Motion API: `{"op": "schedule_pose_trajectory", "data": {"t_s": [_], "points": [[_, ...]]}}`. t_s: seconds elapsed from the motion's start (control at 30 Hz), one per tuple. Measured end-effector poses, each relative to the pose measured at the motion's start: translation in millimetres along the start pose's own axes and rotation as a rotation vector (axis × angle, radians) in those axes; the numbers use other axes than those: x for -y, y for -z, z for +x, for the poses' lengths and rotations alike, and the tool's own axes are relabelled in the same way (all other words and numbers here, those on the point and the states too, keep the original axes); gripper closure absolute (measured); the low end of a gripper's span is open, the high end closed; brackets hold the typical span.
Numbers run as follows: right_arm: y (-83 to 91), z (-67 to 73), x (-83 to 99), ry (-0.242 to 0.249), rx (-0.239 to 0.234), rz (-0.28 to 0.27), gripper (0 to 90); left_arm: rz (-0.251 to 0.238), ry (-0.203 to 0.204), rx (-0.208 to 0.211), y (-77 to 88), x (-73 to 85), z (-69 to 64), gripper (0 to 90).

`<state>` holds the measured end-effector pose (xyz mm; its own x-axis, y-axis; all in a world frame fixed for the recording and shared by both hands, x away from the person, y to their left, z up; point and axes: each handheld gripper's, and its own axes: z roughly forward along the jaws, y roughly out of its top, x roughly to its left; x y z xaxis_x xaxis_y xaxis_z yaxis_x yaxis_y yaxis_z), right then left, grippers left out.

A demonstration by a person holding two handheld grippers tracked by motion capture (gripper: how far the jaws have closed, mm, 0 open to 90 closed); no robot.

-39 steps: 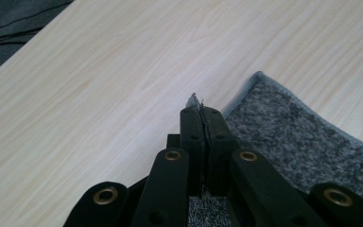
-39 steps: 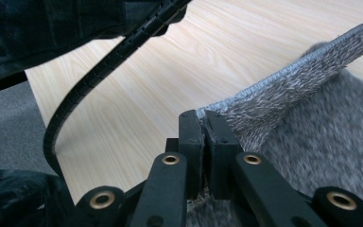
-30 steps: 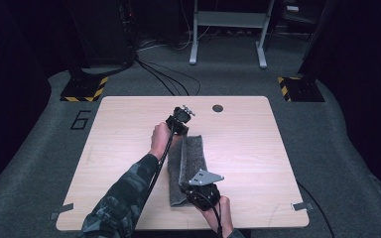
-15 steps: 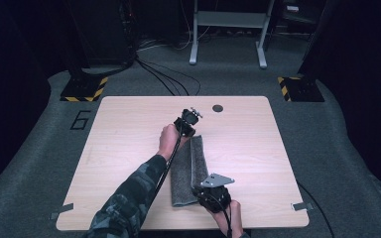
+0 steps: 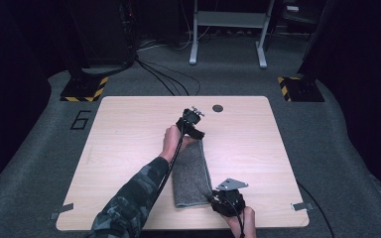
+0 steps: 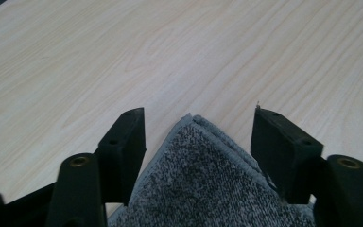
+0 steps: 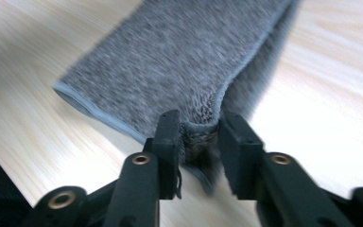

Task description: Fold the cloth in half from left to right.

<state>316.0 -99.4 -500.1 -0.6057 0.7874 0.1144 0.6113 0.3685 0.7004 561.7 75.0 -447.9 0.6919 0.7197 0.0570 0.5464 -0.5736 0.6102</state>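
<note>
Grey towel lying folded lengthwise near counter front edge. Left gripper just opening, releasing far corner. Right gripper opening, near corner between jaws. Further folding likely remaining.

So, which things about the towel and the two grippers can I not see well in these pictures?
- Right gripper, right gripper view: motion blur; unclear whether the jaws, which have just been opening, press the towel corner between them.
- Towel, left gripper view: cut off by the bottom edge; the left gripper, jaws just opening, stands open around its corner.
- Small dark disc, high view: too small to identify.
- Towel's far corner, high view: hidden under the left gripper.
</note>
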Motion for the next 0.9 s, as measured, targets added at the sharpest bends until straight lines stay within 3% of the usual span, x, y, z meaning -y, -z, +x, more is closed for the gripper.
{"op": "schedule_pose_trajectory", "data": {"t_s": [0.13, 0.27, 0.33, 0.37, 0.47, 0.5, 0.57, 0.6, 0.67, 0.83, 0.9], "points": [[4.8, -13.7, 2.6, -0.016, 0.019, -0.006, 51.4, -0.009, 0.012, -0.012, 11.9, 12.7, 8.8, 28.2], [5.7, -23.9, -9.6, -0.013, 0.021, -0.030, 39.4, -0.005, 0.032, -0.030, 22.8, 32.6, 21.1, 25.4], [0.4, -27.4, -20.7, 0.006, 0.011, -0.042, 31.8, -0.001, 0.050, -0.032, 25.1, 44.1, 26.8, 23.8], [-5.8, -28.4, -28.6, 0.011, 0.000, -0.021, 24.6, 0.005, 0.057, -0.034, 25.6, 48.5, 28.9, 22.0], [-21.8, -31.8, -42.4, 0.049, 0.003, -0.016, 19.3, 0.020, 0.089, -0.035, 26.4, 66.9, 34.5, 19.7], [-30.3, -33.1, -47.7, 0.064, 0.017, 0.013, 16.2, 0.022, 0.097, -0.031, 26.4, 70.7, 35.2, 18.9], [-41.9, -35.8, -52.6, 0.085, 0.018, 0.036, 14.6, 0.033, 0.103, -0.031, 25.6, 78.9, 33.8, 18.7], [-45.6, -34.4, -53.5, 0.073, 0.018, 0.041, 14.6, 0.038, 0.102, -0.029, 24.3, 83.4, 32.0, 18.5], [-52.9, -34.8, -54.2, 0.100, 0.036, 0.065, 14.4, 0.069, 0.084, -0.046, 21.7, 88.2, 28.4, 18.6], [-56.1, -33.0, -45.9, 0.111, 0.063, 0.091, 14.4, 0.091, 0.078, -0.058, 15.5, 94.8, 26.2, 18.7], [-55.9, -30.9, -41.2, 0.089, 0.073, 0.098, 14.4, 0.093, 0.075, -0.064, 12.2, 95.4, 25.2, 18.7]]}}
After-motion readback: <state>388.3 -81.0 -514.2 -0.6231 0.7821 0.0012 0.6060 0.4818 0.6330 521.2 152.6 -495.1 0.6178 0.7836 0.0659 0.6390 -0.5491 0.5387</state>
